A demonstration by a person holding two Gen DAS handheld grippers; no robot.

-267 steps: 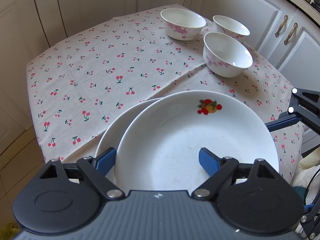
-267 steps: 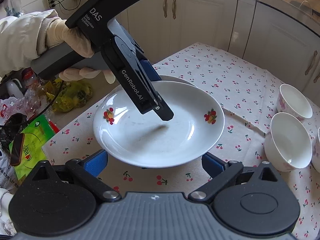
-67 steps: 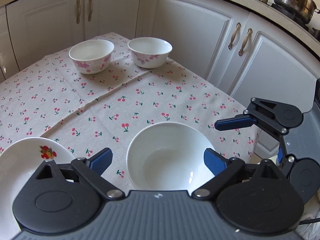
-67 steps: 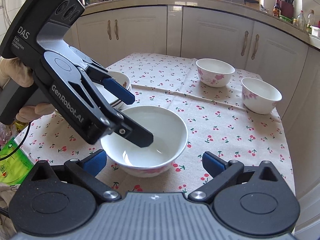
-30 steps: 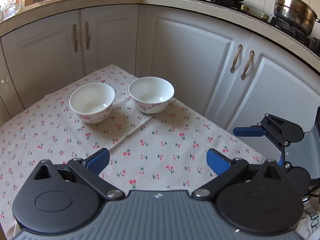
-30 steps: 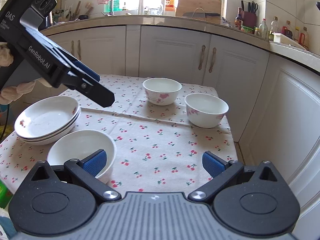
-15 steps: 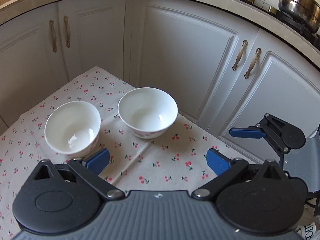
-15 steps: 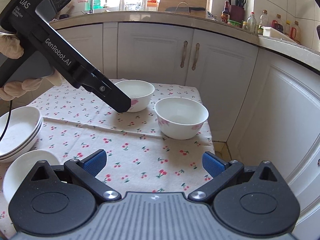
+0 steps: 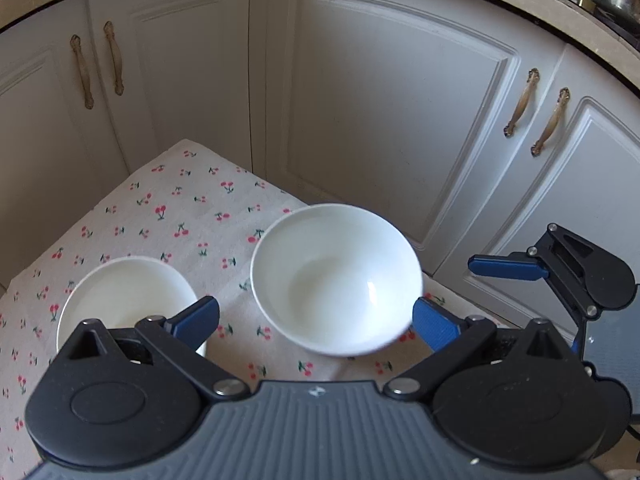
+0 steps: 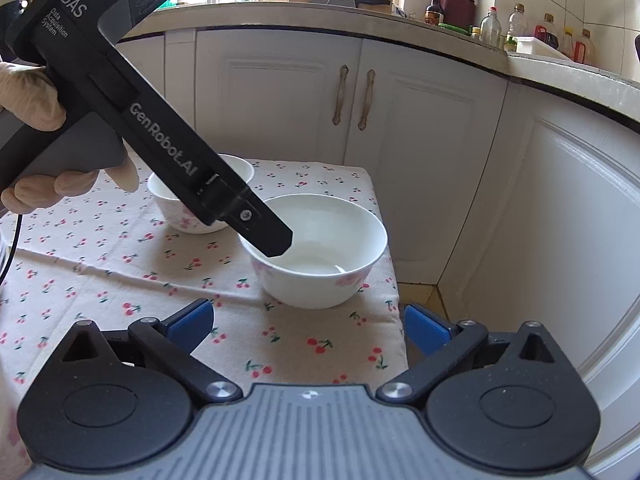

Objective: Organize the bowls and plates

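Two white bowls with pink flowers stand at the table's far corner. The nearer bowl (image 9: 336,280) (image 10: 320,248) sits between the open fingers of my left gripper (image 9: 316,320), whose tip hangs over the bowl's rim in the right wrist view (image 10: 268,240). The second bowl (image 9: 124,300) (image 10: 192,204) stands to its left, partly hidden by the left gripper. My right gripper (image 10: 306,326) is open and empty, a little short of the nearer bowl; it also shows in the left wrist view (image 9: 520,268).
The cherry-print tablecloth (image 10: 100,264) covers the table (image 9: 180,208). White cabinet doors (image 9: 380,120) stand close behind the table's far edge, with a gap of floor (image 10: 420,292) at the corner. A gloved hand (image 10: 28,100) holds the left gripper.
Both grippers have moved forward toward the two far bowls. The left gripper now brackets the nearer bowl. The plate stack and the third bowl have left view.
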